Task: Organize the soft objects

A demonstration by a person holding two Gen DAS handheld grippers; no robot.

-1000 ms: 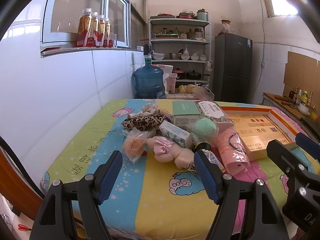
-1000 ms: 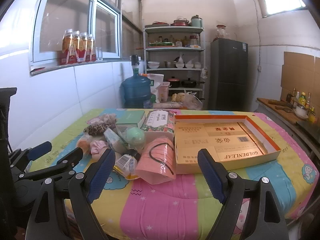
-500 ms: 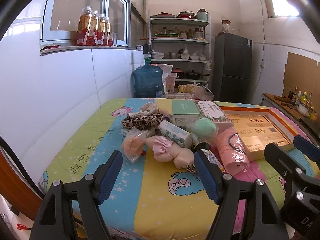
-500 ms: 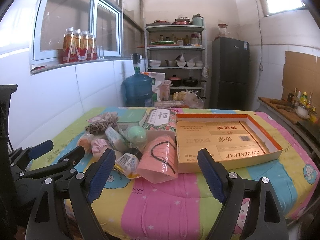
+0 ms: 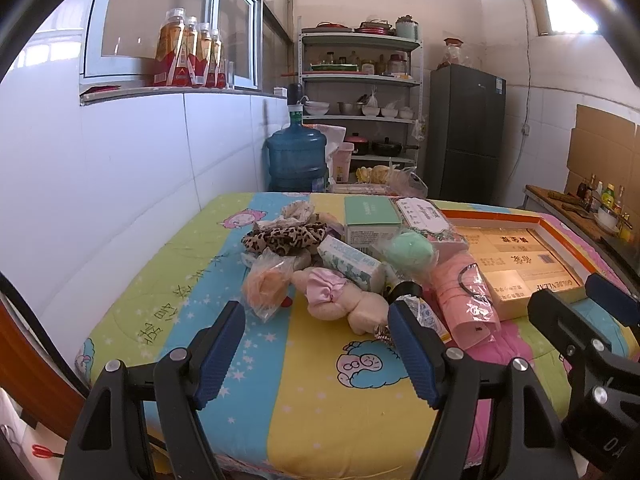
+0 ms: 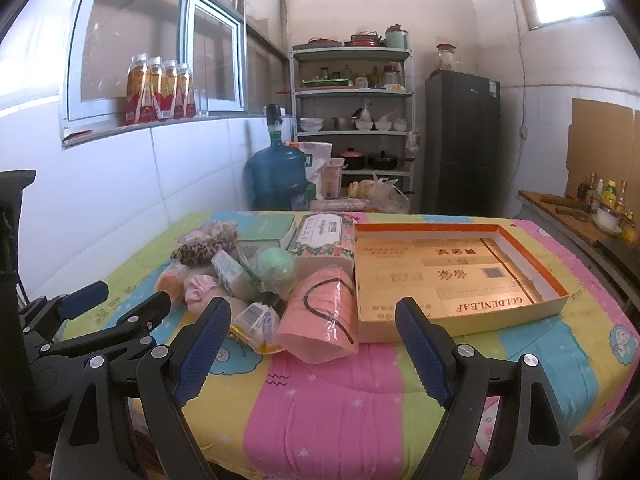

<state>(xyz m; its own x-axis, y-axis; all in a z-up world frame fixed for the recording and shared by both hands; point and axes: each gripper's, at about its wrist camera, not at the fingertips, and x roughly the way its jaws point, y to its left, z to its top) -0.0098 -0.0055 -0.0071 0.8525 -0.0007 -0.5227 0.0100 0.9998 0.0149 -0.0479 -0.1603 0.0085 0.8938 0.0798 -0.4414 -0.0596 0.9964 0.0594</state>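
Observation:
A heap of soft things lies on the quilted table point(image 5: 328, 396): a beige plush toy with a pink bow point(image 5: 344, 300), a bagged orange puff point(image 5: 266, 286), a leopard scrunchie point(image 5: 280, 238), a green ball point(image 5: 412, 248) and a bagged pink pack point(image 5: 466, 300) point(image 6: 324, 316). An open orange-rimmed cardboard box point(image 6: 452, 276) lies to the right of the heap. My left gripper point(image 5: 316, 348) hovers open just before the plush toy, nothing between its fingers. My right gripper point(image 6: 312, 344) is open too, short of the pink pack and the box's near edge.
Small cartons, green point(image 5: 370, 216) and floral point(image 5: 424, 216), sit behind the heap. A blue water jug point(image 5: 296, 160), a shelf rack point(image 5: 360, 92) and a dark fridge point(image 5: 466, 132) stand beyond the table. White tiled wall runs along the left.

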